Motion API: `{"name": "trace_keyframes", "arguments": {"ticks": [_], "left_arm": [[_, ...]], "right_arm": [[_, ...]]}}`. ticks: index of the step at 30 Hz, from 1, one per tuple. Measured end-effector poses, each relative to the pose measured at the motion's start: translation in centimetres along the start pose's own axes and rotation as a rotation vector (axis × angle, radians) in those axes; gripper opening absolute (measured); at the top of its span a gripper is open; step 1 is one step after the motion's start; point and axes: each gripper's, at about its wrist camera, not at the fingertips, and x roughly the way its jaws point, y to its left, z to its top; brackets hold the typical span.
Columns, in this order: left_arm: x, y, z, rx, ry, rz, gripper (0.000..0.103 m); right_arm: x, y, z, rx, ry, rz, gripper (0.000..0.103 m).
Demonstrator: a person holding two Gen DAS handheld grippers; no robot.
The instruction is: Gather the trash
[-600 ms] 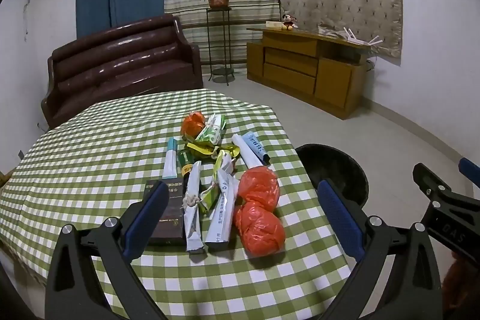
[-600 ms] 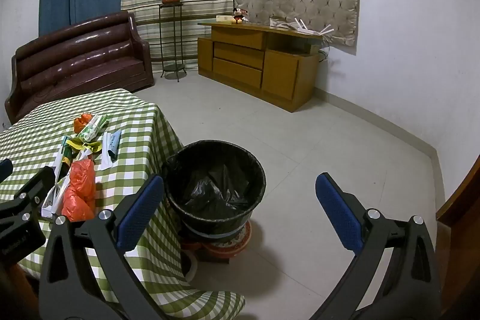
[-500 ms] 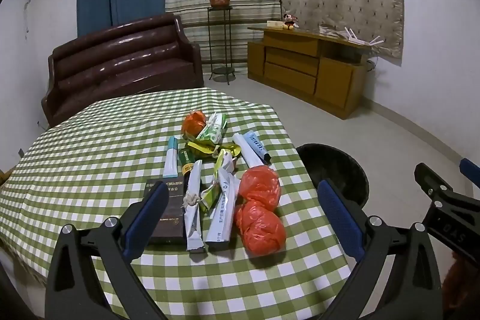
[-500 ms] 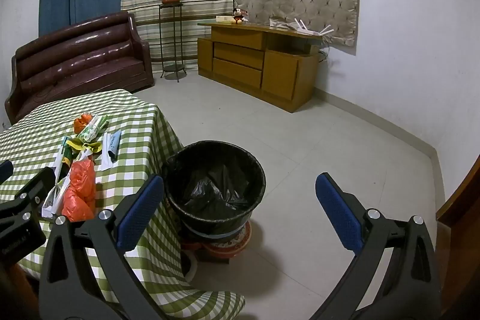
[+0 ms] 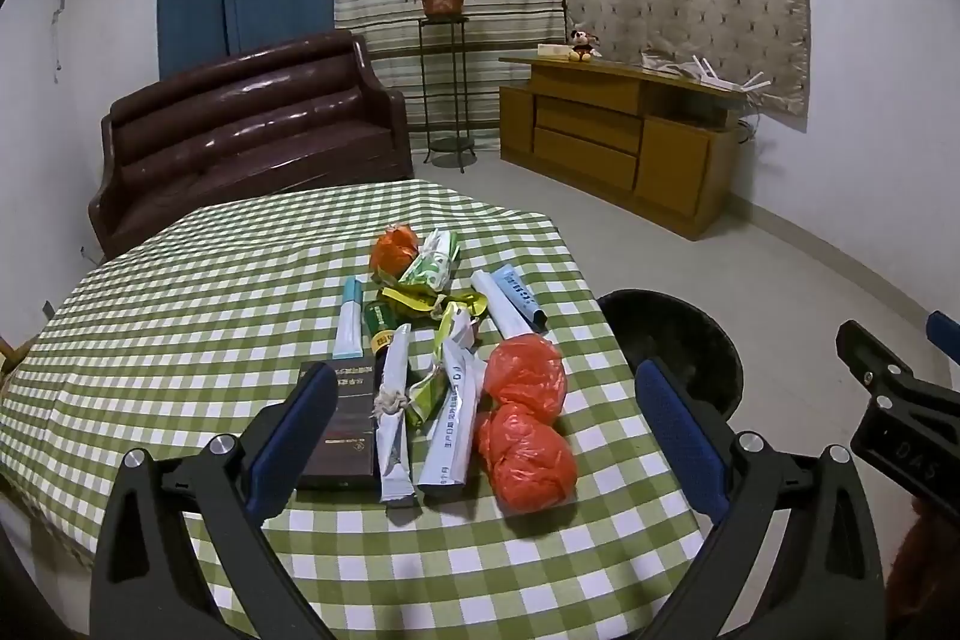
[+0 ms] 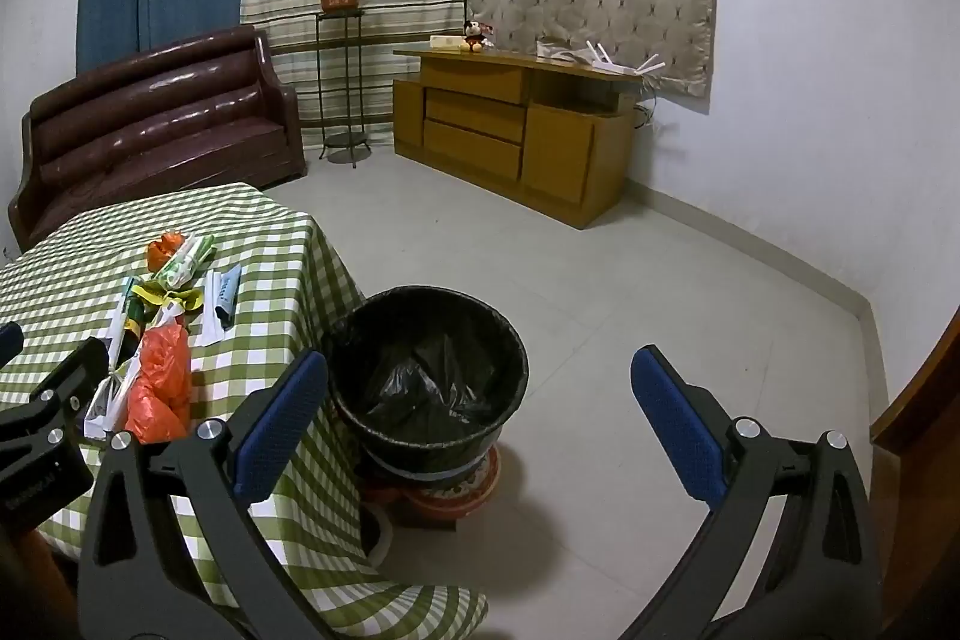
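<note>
A heap of trash lies on the green checked table [image 5: 180, 316]: two crumpled red plastic bags [image 5: 528, 418], a dark flat box [image 5: 342, 430], white paper wrappers [image 5: 453, 412], a pale tube [image 5: 350, 322], a rolled white-and-blue pack [image 5: 510, 301] and an orange ball [image 5: 393, 247]. My left gripper [image 5: 486, 430] hovers open just short of the heap, nothing between its blue pads. A black-lined trash bin [image 6: 429, 370] stands on the floor by the table's right edge. My right gripper [image 6: 480, 424] hangs open above the bin, holding nothing.
A brown leather sofa [image 5: 252, 124] sits behind the table. A wooden sideboard [image 6: 510, 130] stands against the far wall, a plant stand [image 6: 342, 88] beside it. Grey tiled floor [image 6: 660, 310] spreads right of the bin. A wooden edge [image 6: 924, 430] is at far right.
</note>
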Motion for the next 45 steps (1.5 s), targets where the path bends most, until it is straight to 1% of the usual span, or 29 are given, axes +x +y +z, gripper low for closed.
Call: {"name": "trace_keyframes", "arguments": {"ticks": [45], "left_arm": [[0.54,0.39,-0.18,-0.008,0.007,0.011,0.097]], "right_arm": [[-0.13,-0.27,0.04,-0.003,-0.004,-0.004,0.099]]}}
